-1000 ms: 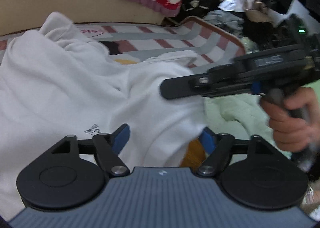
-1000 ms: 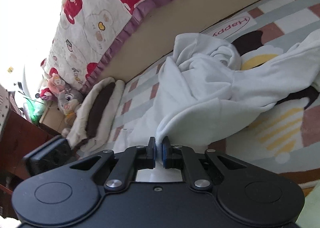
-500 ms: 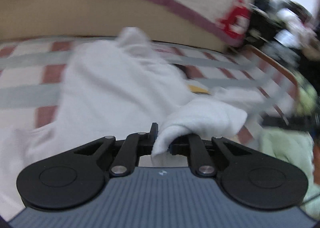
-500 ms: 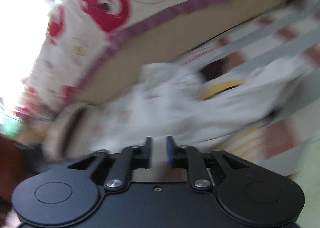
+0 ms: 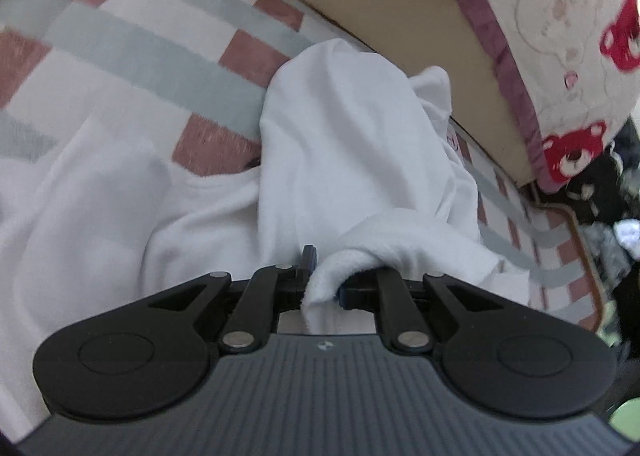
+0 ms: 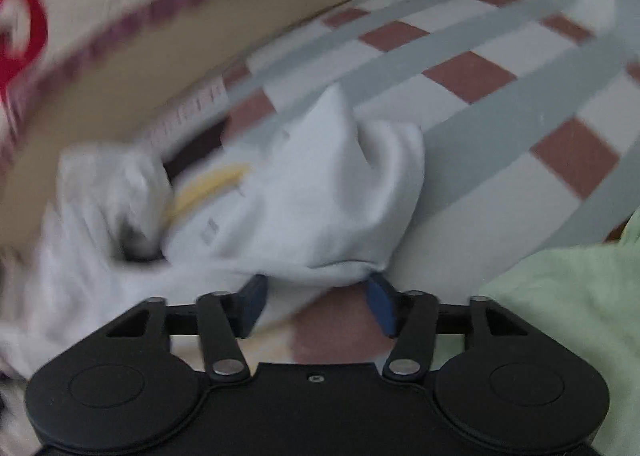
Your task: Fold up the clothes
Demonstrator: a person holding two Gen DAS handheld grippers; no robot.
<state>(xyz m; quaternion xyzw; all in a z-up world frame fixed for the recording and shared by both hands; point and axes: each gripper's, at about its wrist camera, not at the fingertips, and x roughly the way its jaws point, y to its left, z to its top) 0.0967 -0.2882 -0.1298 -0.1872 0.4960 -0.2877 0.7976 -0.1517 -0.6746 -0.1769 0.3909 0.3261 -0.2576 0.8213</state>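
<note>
Left gripper (image 5: 322,288) pinched a rolled edge of the white garment (image 5: 340,144) lying crumpled on the checked mat (image 5: 120,36). Right gripper (image 6: 316,306) jaws were opening, the garment's hem just ahead, unpressed.

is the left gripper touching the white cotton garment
Touching: the left wrist view shows the left gripper shut on a thick edge of the white cotton garment.

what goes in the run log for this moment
left gripper: shut on white garment | right gripper: opening, nothing held | surface: checked mat
</note>
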